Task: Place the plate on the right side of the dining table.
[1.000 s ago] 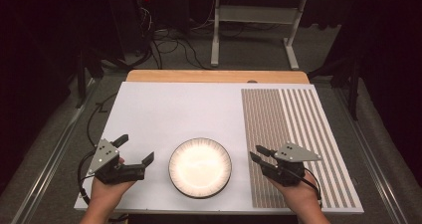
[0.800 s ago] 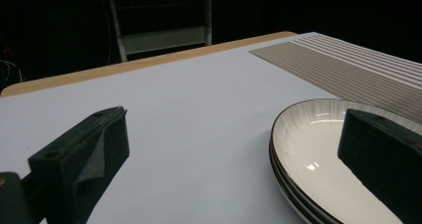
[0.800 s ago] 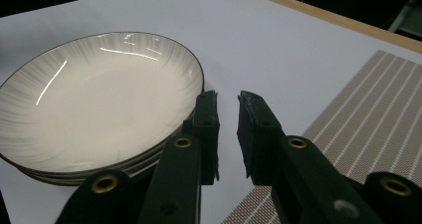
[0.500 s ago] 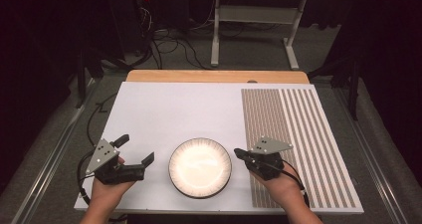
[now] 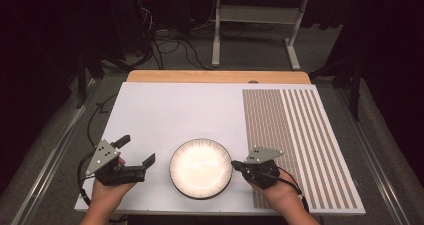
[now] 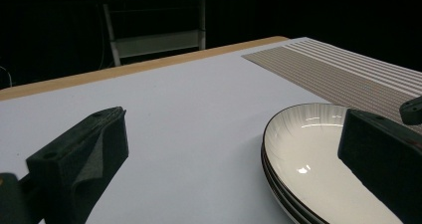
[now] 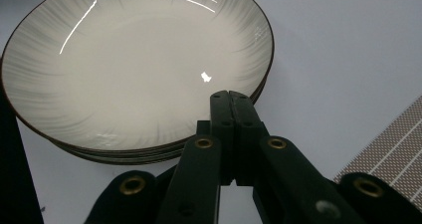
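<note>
Beside plates: right gripper fingers together, empty.

You're working on a white tabletop; striped mat covers its right part, wooden edge at the far side. Beyond: metal stand, floor cables.

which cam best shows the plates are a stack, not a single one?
Left gripper view: the plates are seen side-on, several dark rims layered. Right gripper view shows lower rims under the top plate too. High view shows just one round plate from above.
</note>
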